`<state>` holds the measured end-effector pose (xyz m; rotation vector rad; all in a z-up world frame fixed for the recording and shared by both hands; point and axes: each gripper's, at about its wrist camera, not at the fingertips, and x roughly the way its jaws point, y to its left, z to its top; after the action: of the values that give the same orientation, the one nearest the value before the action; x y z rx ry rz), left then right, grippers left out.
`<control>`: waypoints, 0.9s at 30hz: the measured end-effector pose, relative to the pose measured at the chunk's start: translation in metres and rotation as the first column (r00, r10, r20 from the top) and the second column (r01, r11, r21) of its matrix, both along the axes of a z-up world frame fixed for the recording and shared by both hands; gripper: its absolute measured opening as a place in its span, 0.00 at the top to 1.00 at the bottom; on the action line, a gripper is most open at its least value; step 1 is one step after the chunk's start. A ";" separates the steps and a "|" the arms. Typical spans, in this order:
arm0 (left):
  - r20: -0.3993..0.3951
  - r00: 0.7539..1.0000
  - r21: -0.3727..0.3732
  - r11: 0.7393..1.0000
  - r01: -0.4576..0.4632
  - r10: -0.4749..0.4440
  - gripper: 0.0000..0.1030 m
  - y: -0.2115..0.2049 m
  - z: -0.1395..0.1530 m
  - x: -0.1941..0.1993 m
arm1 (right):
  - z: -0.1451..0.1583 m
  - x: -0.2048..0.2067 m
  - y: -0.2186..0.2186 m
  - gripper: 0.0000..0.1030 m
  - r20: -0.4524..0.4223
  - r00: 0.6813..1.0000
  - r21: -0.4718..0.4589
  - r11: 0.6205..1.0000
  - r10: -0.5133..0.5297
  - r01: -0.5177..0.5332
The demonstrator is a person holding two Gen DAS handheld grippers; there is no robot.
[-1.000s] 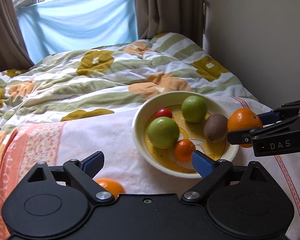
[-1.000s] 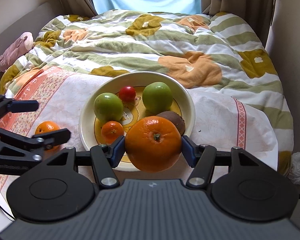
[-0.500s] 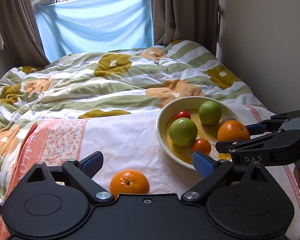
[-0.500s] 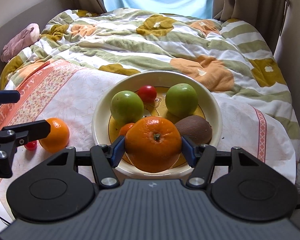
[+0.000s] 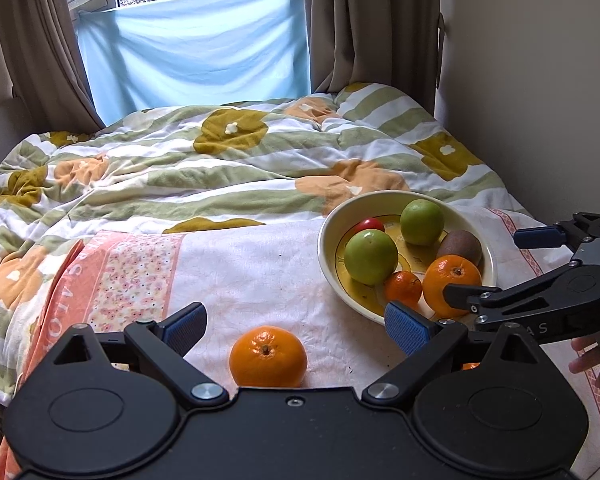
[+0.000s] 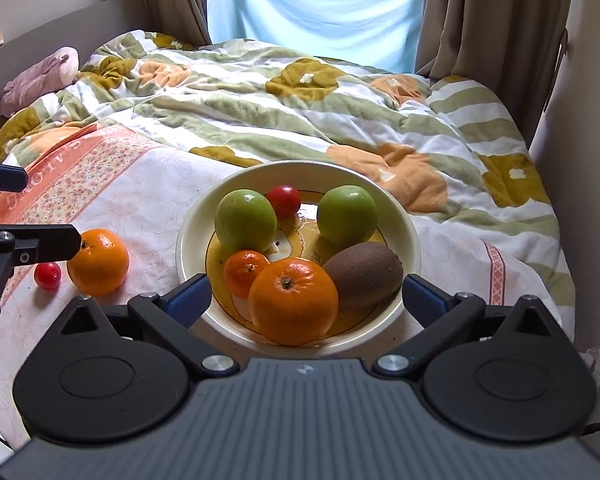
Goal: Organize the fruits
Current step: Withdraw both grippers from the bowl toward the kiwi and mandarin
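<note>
A cream bowl point(image 6: 410, 236) point(image 5: 326, 252) on the bed holds two green apples point(image 6: 245, 220), a red cherry tomato point(image 6: 284, 200), a small mandarin point(image 6: 242, 272), a kiwi point(image 6: 364, 274) and a large orange point(image 6: 293, 306) point(image 5: 450, 280). My right gripper point(image 6: 306, 300) is open, its jaws wide on either side of that orange, which rests in the bowl. A second orange point(image 5: 268, 356) point(image 6: 99, 262) lies on the cloth left of the bowl, between the open jaws of my left gripper point(image 5: 296, 328). A loose cherry tomato point(image 6: 47, 276) lies beside it.
The bowl sits on a white and pink cloth point(image 5: 236, 264) over a striped floral quilt point(image 5: 220, 160). A wall point(image 5: 540, 80) is close on the right, curtains and a window at the back. A pink soft toy point(image 6: 40, 76) lies at the far left.
My right gripper opened and let go of the large orange, which now rests in the bowl. My left gripper drew back, bringing the loose orange between its jaws.
</note>
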<state>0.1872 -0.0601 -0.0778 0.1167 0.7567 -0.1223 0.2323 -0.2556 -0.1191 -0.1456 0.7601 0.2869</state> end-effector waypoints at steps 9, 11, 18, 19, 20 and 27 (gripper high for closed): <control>0.052 0.999 -0.065 0.998 -0.003 0.007 0.05 0.012 0.022 -0.024 | 0.030 -0.026 -0.006 0.00 0.032 0.997 0.033 0.997 -0.072 0.071; 0.073 0.997 -0.070 0.997 0.012 -0.007 0.05 0.012 0.029 -0.032 | 0.039 -0.034 -0.007 0.00 0.037 0.995 0.050 0.994 -0.096 0.094; 0.140 0.987 -0.073 0.993 0.088 -0.077 0.05 0.016 0.053 -0.059 | 0.071 -0.067 -0.002 0.00 0.081 0.983 0.046 0.986 -0.165 0.162; 0.147 0.985 -0.073 0.992 0.099 -0.088 0.05 0.018 0.056 -0.063 | 0.075 -0.072 0.000 0.00 0.083 0.981 0.042 0.984 -0.174 0.171; 0.153 0.984 -0.073 0.991 0.108 -0.096 0.05 0.020 0.058 -0.067 | 0.078 -0.077 0.001 0.00 0.087 0.979 0.041 0.982 -0.185 0.182; 0.176 0.974 -0.071 0.985 0.158 -0.144 0.04 0.037 0.070 -0.093 | 0.094 -0.119 0.018 0.00 0.101 0.961 0.041 0.966 -0.256 0.253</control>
<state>0.0944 -0.0227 -0.0079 0.1027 0.5702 -0.2856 0.1129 -0.2379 -0.0250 -0.0346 0.6612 0.0439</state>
